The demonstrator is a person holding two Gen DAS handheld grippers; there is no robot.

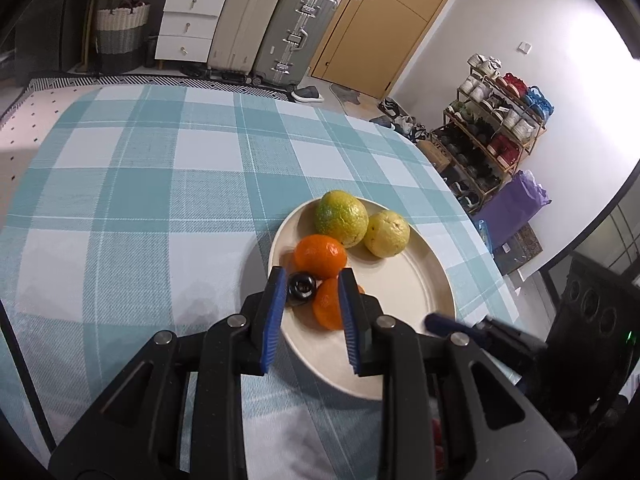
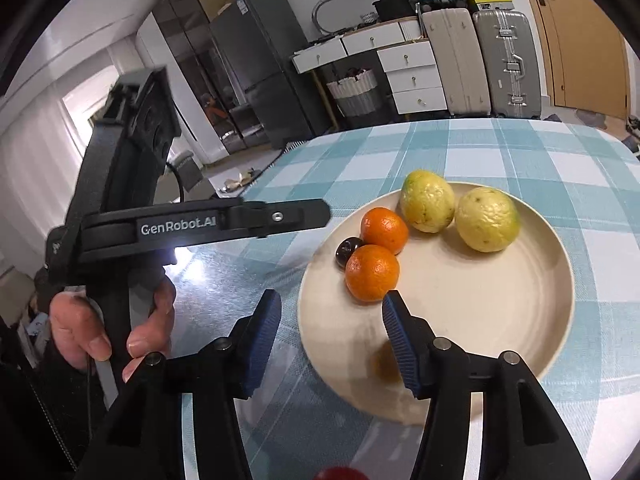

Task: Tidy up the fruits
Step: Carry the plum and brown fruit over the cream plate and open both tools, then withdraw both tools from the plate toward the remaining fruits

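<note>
Surface: checked tablecloth (image 1: pixel 160 184), plate (image 2: pixel 520 300).
Left claw (image 1: pixel 312 284): slightly parted, empty; dark fruit (image 1: pixel 301 285) between the tips.
Right claw (image 2: pixel 332 306): part open, empty; orange (image 2: pixel 372 273) just ahead.

Two oranges (image 2: pixel 372 272), two yellow-green fruits (image 2: pixel 486 219), one dark plum (image 2: pixel 346 253), one plate (image 2: pixel 500 320)

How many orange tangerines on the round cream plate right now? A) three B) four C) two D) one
C: two orange tangerines sit on the round cream plate, beside two yellow-green guavas and one small dark fruit.
</note>
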